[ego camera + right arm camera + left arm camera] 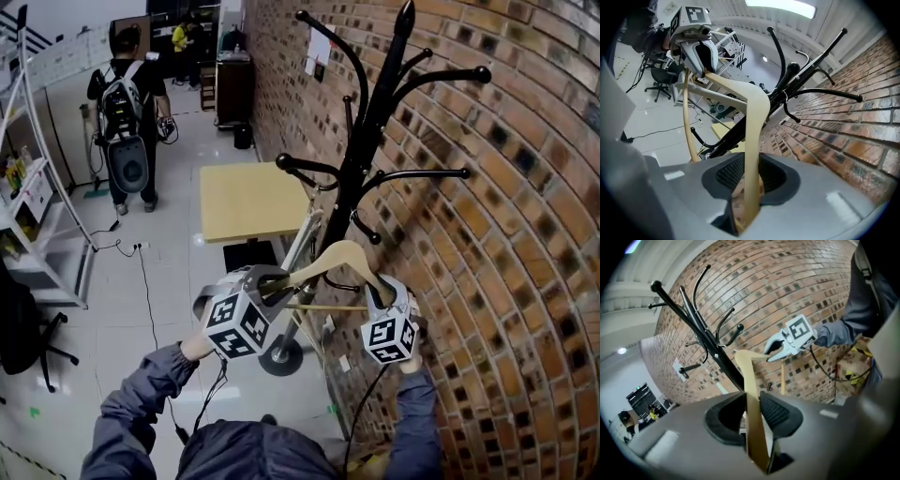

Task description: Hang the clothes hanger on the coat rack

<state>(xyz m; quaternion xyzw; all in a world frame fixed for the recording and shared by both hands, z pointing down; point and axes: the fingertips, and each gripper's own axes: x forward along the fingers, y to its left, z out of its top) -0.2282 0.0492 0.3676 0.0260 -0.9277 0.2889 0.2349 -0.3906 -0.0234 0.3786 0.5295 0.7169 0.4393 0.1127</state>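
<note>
A pale wooden clothes hanger with a thin lower bar hangs between my two grippers, just in front of the lower pegs of the black coat rack. My left gripper is shut on the hanger's left arm, which runs up between its pads in the left gripper view. My right gripper is shut on the right arm. The hanger points toward the rack pole. In the right gripper view the hanger bends toward the left gripper. I cannot make out its hook.
A brick wall stands right behind the rack. The rack's round base rests on the floor below the hanger. A light wooden table is beyond it. A person with a backpack stands far left, near white shelving.
</note>
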